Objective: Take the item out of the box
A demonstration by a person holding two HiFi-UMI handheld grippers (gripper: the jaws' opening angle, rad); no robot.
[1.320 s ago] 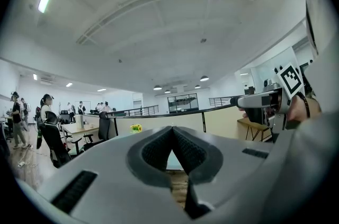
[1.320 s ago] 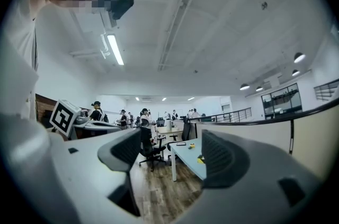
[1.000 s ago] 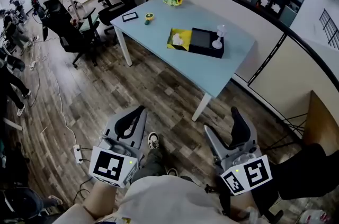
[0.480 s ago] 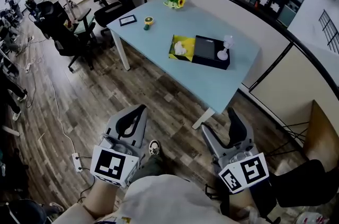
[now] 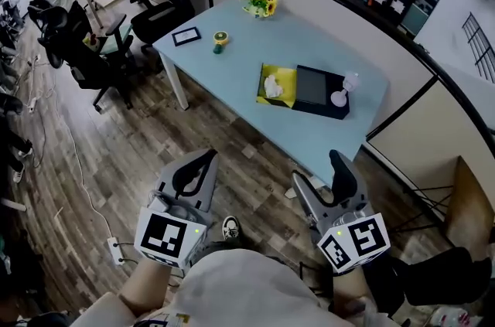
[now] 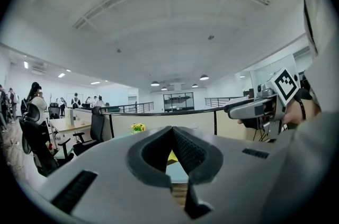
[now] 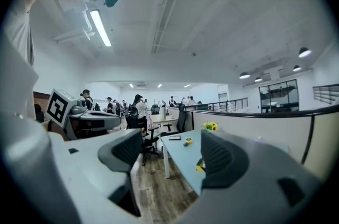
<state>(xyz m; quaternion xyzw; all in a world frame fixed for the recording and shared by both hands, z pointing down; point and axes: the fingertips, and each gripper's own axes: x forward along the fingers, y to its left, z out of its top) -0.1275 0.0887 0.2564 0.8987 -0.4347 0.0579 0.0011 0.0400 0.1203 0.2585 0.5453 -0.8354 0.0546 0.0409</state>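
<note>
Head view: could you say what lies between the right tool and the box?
Only bare tabletop and wood floor separate right tool and box, in the head view.

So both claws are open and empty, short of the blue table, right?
No: the left claw is shut, tips together on nothing, per the left gripper view. The right claw is open and empty; both are short of the blue table.

Grey-shelled left gripper [image 5: 203, 161] and right gripper [image 5: 318, 177], black ribbed pads [image 7: 221, 158], 2 black-and-white marker cubes [image 5: 166, 235], pale shirt [image 5: 232, 288], black-and-white shoe [image 5: 225, 227]
</note>
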